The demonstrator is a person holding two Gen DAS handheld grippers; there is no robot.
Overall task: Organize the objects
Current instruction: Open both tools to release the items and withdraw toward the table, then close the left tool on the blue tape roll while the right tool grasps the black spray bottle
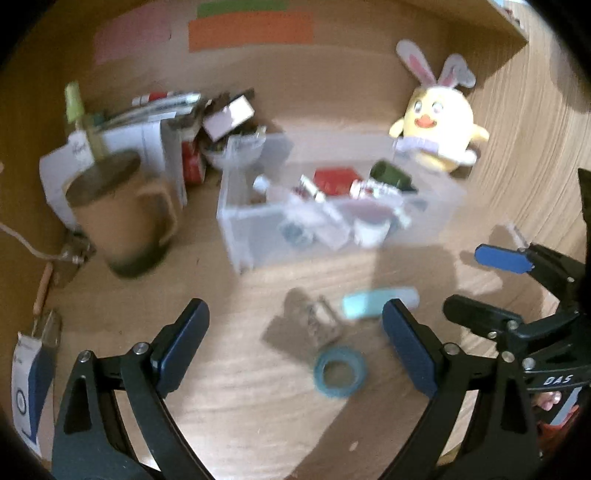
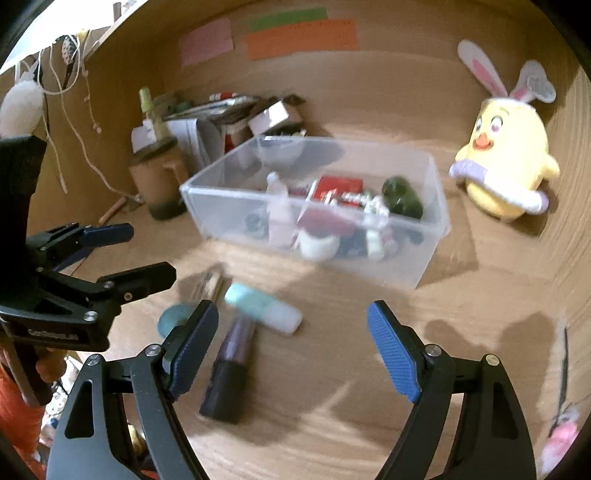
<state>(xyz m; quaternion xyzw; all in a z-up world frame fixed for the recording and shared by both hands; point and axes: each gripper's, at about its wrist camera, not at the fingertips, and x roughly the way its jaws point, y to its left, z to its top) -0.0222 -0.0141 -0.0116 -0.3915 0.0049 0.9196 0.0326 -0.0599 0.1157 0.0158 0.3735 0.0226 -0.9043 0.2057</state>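
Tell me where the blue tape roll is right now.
The blue tape roll lies flat on the wooden desk, outside the clear bin, low in the left wrist view between the open left gripper's fingers, beside the teal-capped tube.

A yellow plush chick [image 2: 506,162] with rabbit ears sits on the wooden desk [image 2: 332,369] at the right, near the side wall. Pink [image 2: 207,41], green [image 2: 288,18] and orange [image 2: 303,38] paper strips are stuck on the back wall, and pale cords [image 2: 74,110] hang at the left.
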